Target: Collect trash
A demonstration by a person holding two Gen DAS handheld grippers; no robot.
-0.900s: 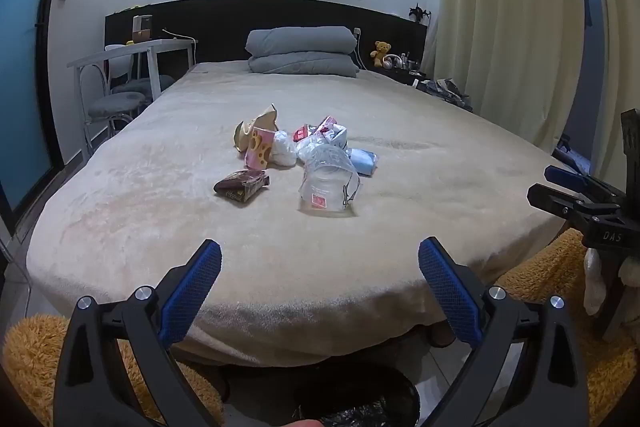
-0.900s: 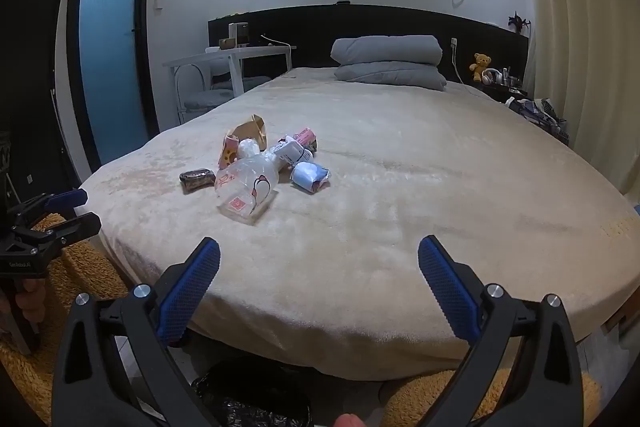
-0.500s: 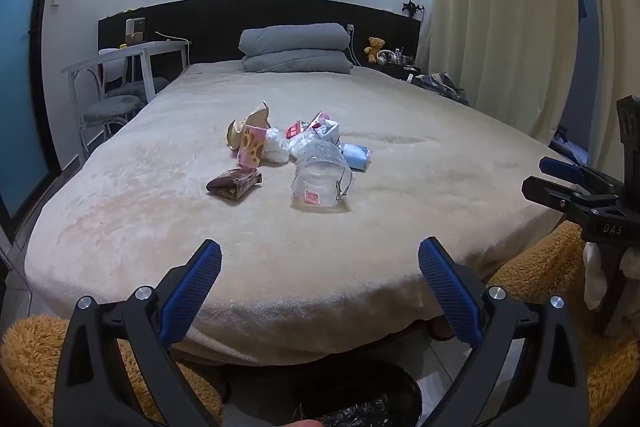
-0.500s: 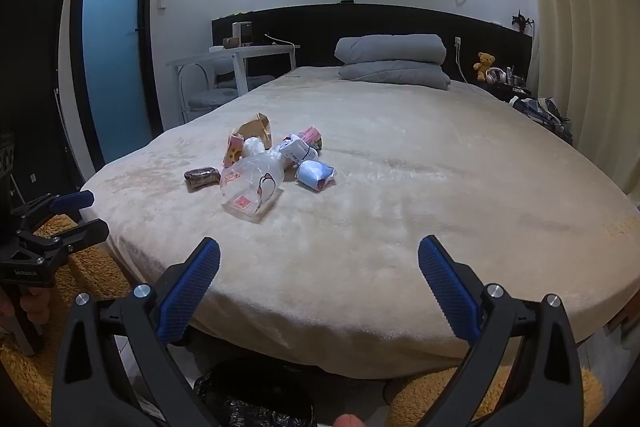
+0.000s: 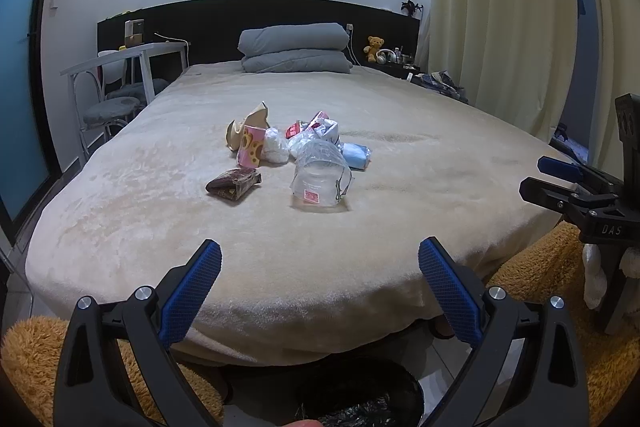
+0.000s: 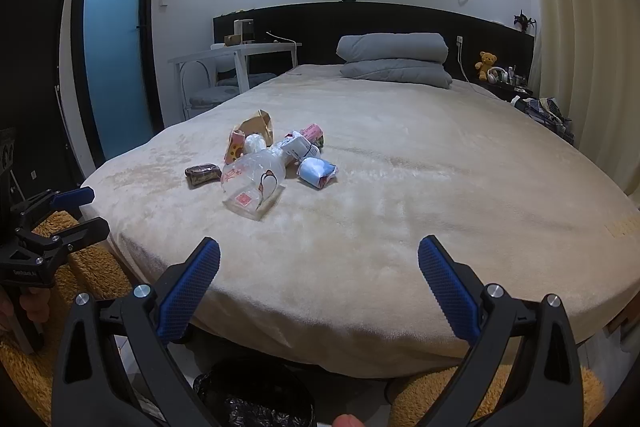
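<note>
Both your claws are spread wide with nothing in them: left gripper point(image 5: 320, 263) and right gripper point(image 6: 319, 261) hover side by side at the foot of the bed point(image 5: 280, 239), tilted down a bit. The trash pile point(image 5: 294, 151) sits mid-bed, well apart from both.

Home bedroom: wide bed point(image 5: 360, 235), folded grey duvet point(image 5: 294, 47) at black headboard point(image 5: 224, 23), teddy bear point(image 5: 374, 47), curtains point(image 5: 492, 7).

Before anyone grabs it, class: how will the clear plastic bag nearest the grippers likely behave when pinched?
The clear plastic bag looks thin and crumpled, so it will probably collapse floppily. It seems nearly empty, hence light. Its glossy film may slip between the fingers, so pinch a fold.
</note>
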